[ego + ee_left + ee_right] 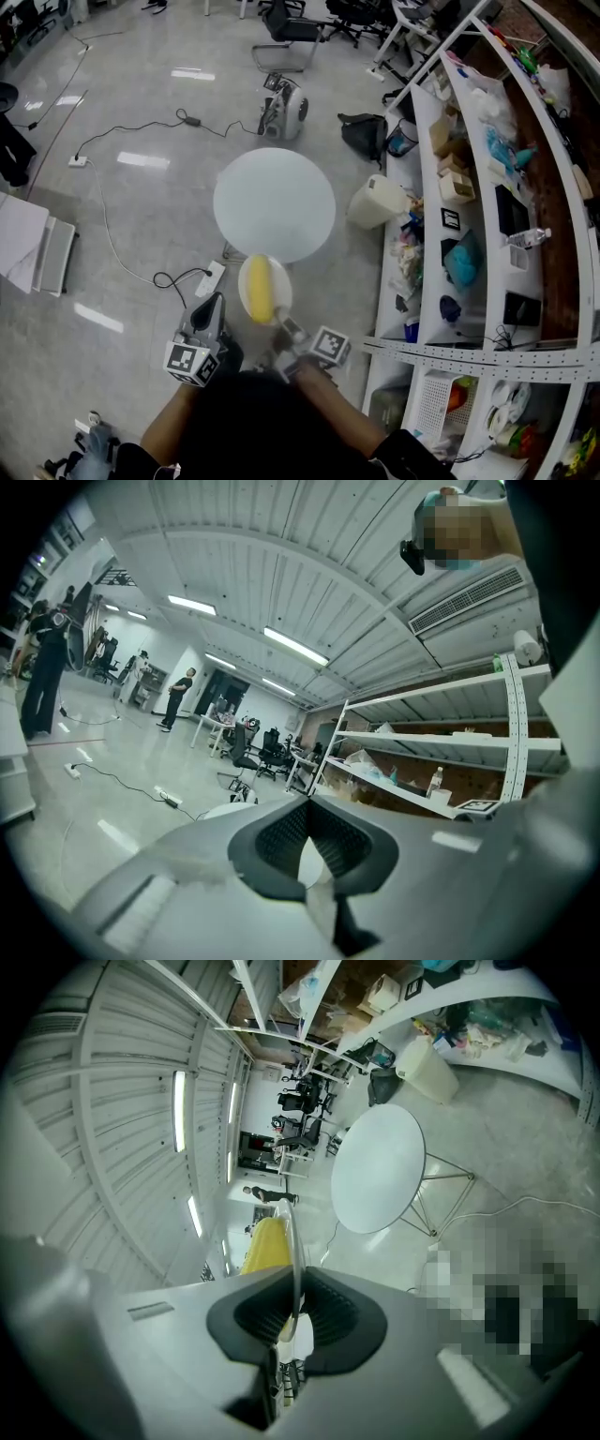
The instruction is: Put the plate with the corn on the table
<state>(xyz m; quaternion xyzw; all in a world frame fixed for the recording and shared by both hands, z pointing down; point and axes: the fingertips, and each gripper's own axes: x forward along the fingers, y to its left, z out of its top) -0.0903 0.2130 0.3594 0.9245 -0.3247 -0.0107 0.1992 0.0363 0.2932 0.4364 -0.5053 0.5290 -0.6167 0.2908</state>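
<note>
The left gripper [215, 305] is hanging over the floor [141, 187], its fingers [277, 841] pressing together with nothing between them. Just to its right, the right gripper [281, 325] is pinching the plate [284, 292], its fingers [330, 1321] clenching on the thin rim. The plate is reaching out ahead of those fingers, up in the air, with the corn [260, 289] lying on it. The round white worktop [274, 202] is standing farther ahead of them, beyond the plate and apart from it.

Corn [260, 289] on plate [282, 279], at table's [275, 204] near edge, shelves [469, 216] to the right.
</note>
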